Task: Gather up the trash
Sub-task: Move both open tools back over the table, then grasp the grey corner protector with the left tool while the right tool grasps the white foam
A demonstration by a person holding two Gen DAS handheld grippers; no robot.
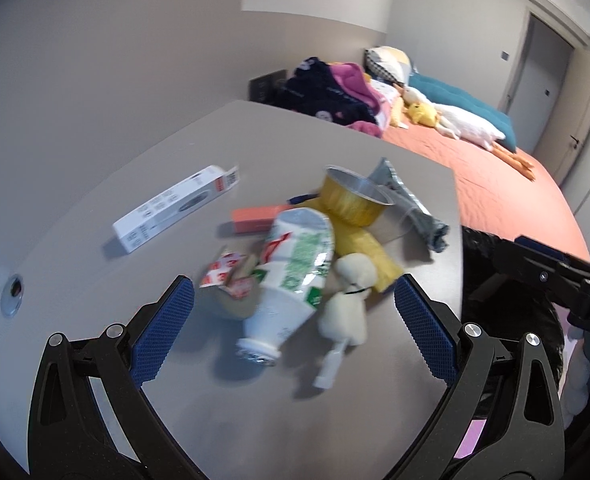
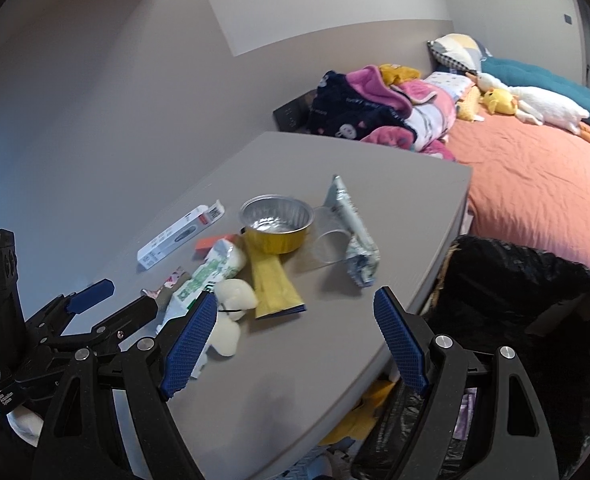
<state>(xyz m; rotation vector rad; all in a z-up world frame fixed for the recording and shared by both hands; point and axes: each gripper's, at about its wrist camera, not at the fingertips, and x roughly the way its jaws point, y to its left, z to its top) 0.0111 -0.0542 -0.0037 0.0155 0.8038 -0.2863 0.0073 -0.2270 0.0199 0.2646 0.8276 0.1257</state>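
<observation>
Grey surface [image 1: 95, 200] carries a heap of trash: crushed white bottle [image 1: 291, 276], foil cup [image 2: 277, 226], white box [image 1: 171, 208]. Left gripper [image 1: 295, 320] and right gripper [image 2: 295, 336] hover above, jaws wide, empty. Black-lined bin [image 2: 527, 320] stands beside the surface.

Left gripper [image 1: 294, 288], right gripper [image 2: 295, 307]: black plastic frames, 2 fingers each, blue cross-hatched pads [image 2: 191, 344], round silver screws [image 1: 472, 329] at finger pivots.
</observation>
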